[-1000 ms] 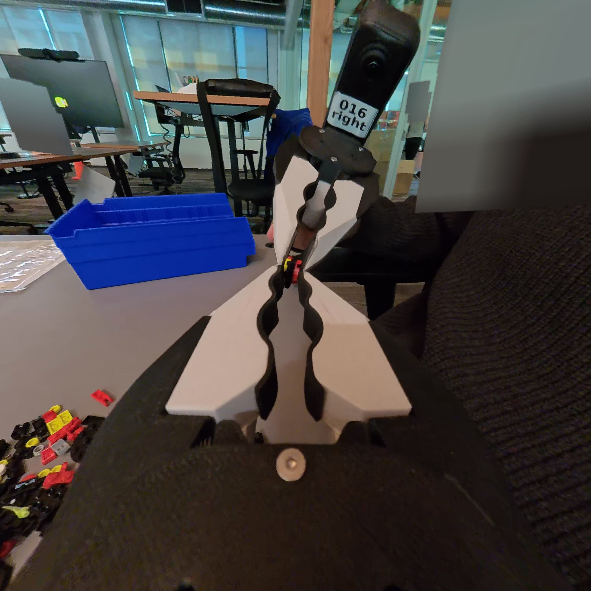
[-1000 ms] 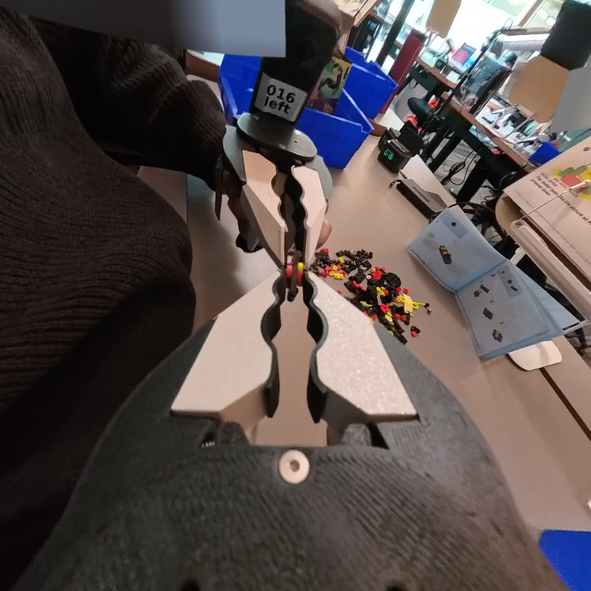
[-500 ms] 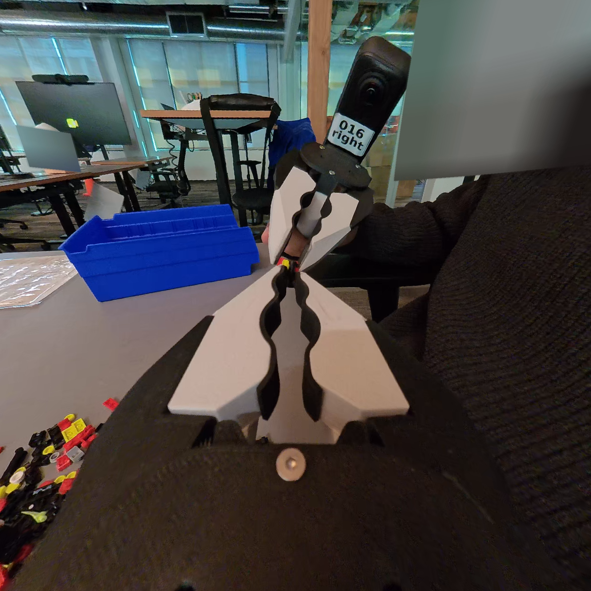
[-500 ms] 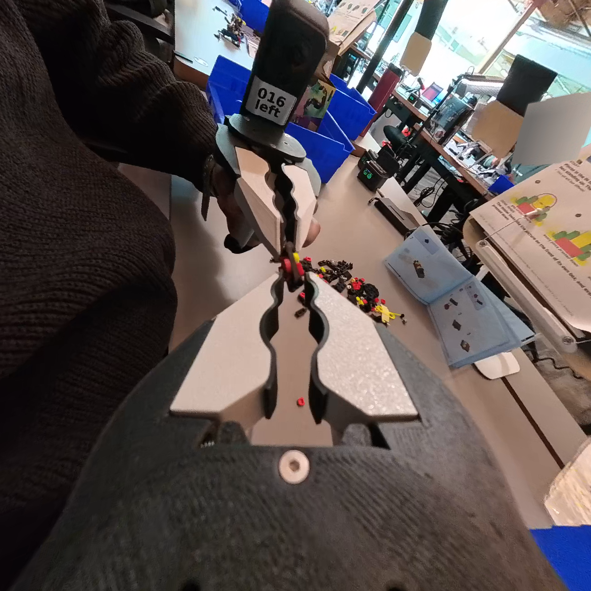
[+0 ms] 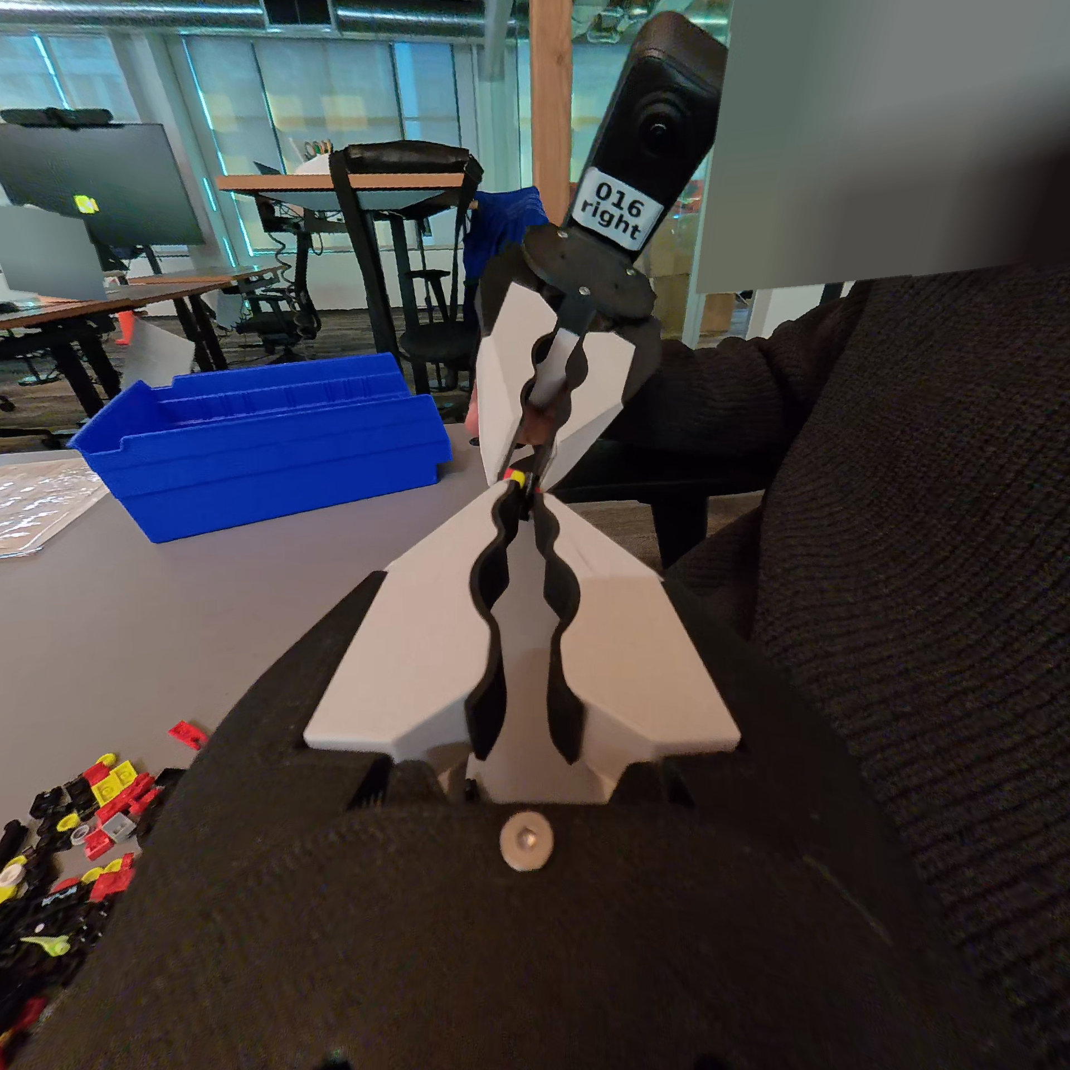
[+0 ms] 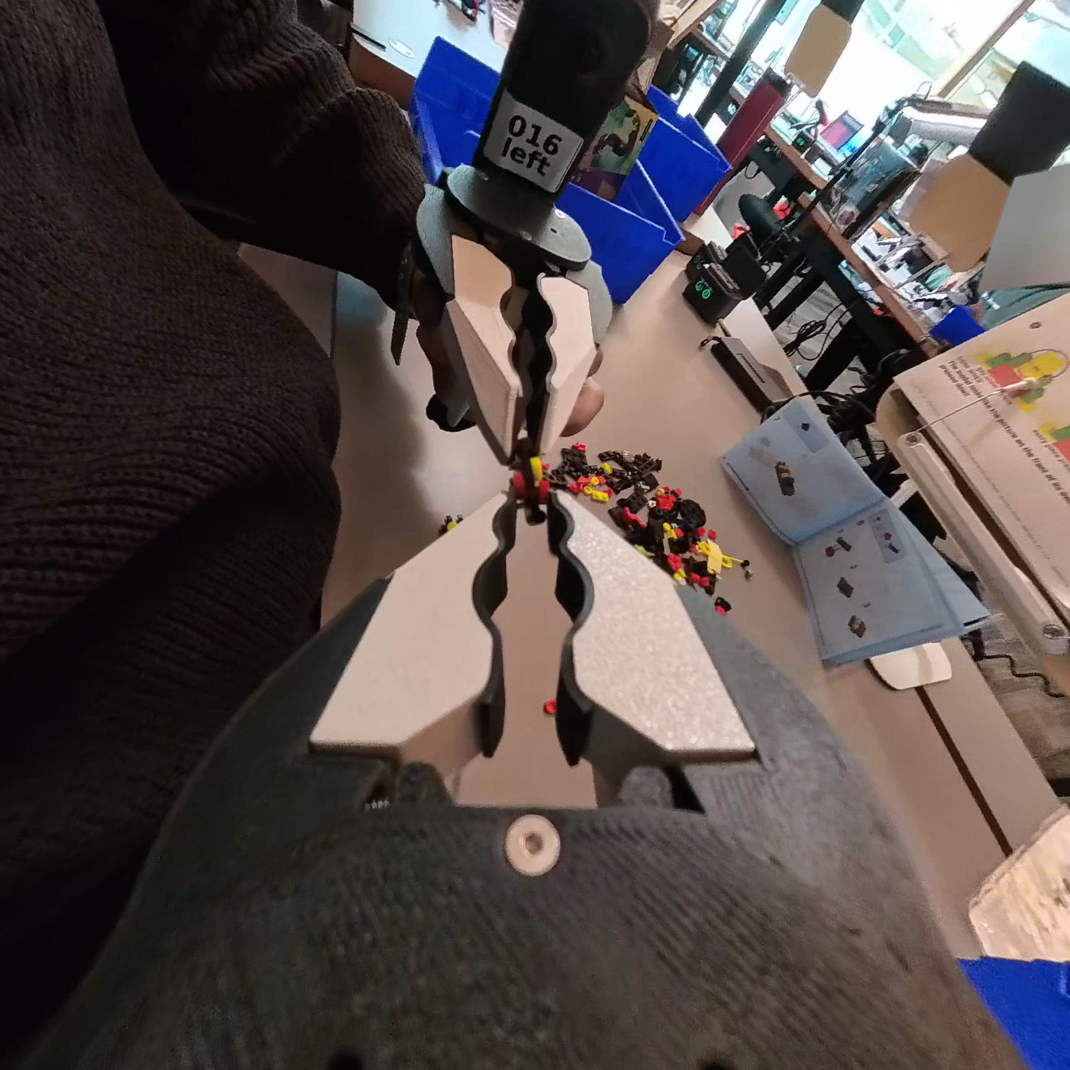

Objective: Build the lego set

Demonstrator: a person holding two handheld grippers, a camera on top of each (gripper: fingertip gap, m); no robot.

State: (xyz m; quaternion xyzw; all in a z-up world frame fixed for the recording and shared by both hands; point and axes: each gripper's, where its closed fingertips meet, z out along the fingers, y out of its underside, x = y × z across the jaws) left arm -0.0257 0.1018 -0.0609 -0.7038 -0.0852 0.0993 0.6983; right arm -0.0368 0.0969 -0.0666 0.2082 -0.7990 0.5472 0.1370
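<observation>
Two hand-held grippers meet tip to tip above a grey table (image 5: 173, 608), raised in front of a person in a dark knitted sweater (image 5: 926, 637).

In the left wrist view, the left gripper (image 5: 524, 501) has its white fingers drawn together at the tips, pinching a small red, yellow and black lego assembly (image 5: 521, 483). The right gripper (image 5: 524, 463) comes in from the far side, tips narrowed onto the same small piece, with a fingertip of the holding hand showing behind its fingers.

In the right wrist view, the right gripper (image 6: 530, 504) is closed on the lego assembly (image 6: 530, 492), and the left gripper (image 6: 527, 454) touches it from the opposite end. The assembly is held in the air between them, above the table.

Just beyond the tips on the table lies a loose pile of black, red and yellow lego pieces (image 6: 654, 521). One stray red piece (image 6: 549, 705) lies nearer, seen between the right gripper's fingers.

To the right of the pile rests an open blue instruction booklet (image 6: 857, 544).

Farther back stand blue plastic bins (image 5: 260, 446).
</observation>
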